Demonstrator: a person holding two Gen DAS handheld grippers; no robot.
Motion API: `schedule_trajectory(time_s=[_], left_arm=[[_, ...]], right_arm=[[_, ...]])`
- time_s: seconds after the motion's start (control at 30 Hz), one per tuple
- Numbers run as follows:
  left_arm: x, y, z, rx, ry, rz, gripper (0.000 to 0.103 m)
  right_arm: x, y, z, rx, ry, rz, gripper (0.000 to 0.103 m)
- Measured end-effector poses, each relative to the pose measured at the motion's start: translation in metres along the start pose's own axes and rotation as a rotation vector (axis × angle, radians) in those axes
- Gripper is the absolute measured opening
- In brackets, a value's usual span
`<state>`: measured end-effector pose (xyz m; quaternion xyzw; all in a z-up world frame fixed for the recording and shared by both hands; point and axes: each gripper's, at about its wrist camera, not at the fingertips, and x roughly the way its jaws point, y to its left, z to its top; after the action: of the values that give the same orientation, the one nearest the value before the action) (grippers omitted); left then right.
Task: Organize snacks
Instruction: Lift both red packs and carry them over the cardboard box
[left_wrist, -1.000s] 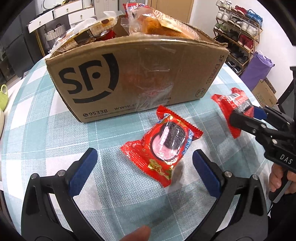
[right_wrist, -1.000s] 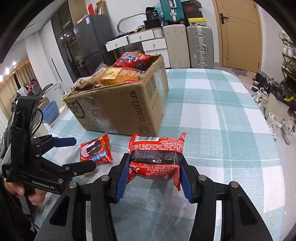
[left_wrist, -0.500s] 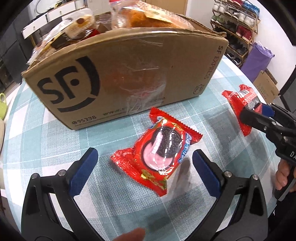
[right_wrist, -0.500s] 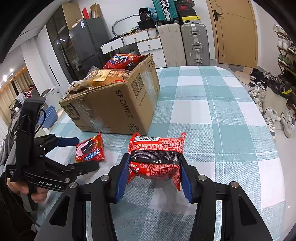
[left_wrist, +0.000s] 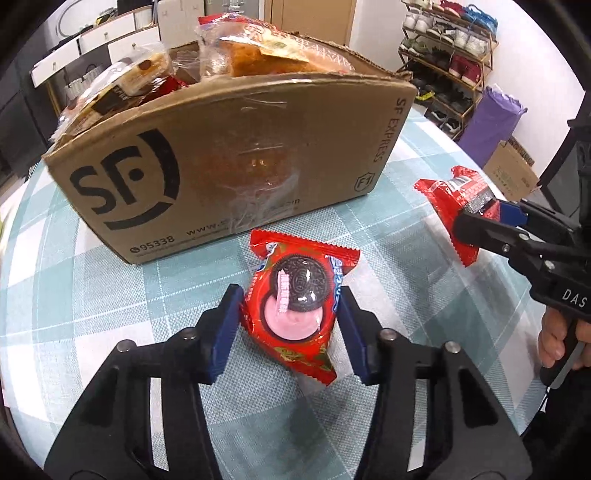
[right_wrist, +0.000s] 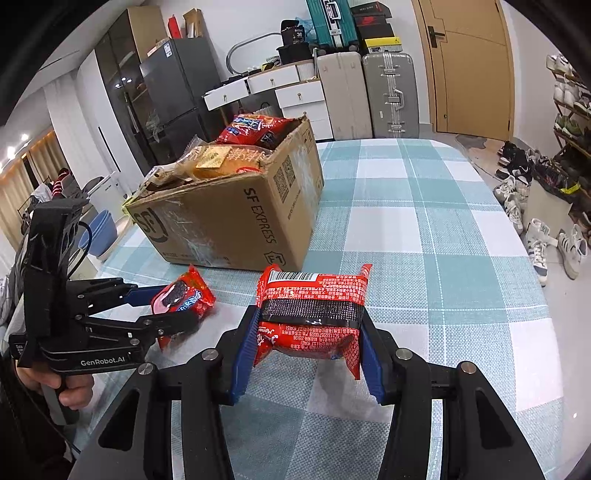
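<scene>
Showing pink cream, red cookie packet (left_wrist: 295, 299)

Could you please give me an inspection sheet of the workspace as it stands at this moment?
Surface: table under a teal and white checked cloth.
Job's things: SF Express carton heaped with snacks; Oreo packet; red barcode packet.
Clutter: nothing seen on the cloth.
Grippers: left gripper has its jaws closed on the Oreo packet; right gripper holds the red barcode packet.
Cables: black cable behind the left gripper.
Surroundings: suitcases, fridge, door, shoe rack.
</scene>
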<state>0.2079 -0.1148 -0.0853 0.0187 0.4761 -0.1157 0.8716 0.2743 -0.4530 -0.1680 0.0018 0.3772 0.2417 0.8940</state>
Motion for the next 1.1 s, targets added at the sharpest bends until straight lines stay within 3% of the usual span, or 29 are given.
schedule_trajectory(time_s=[0.43,1.1], left_arm=[[-0.049,0.017,-0.01,-0.051,-0.09,-0.041,0.045],[-0.185,0.085,0.005,-0.162,-0.269,-0.01,0.045]], right_arm=[[-0.017,0.022,0.004,-0.042,-0.045,0.014,0.05],[-0.039,0.06,0.037,-0.118,-0.136,0.048,0.05]])
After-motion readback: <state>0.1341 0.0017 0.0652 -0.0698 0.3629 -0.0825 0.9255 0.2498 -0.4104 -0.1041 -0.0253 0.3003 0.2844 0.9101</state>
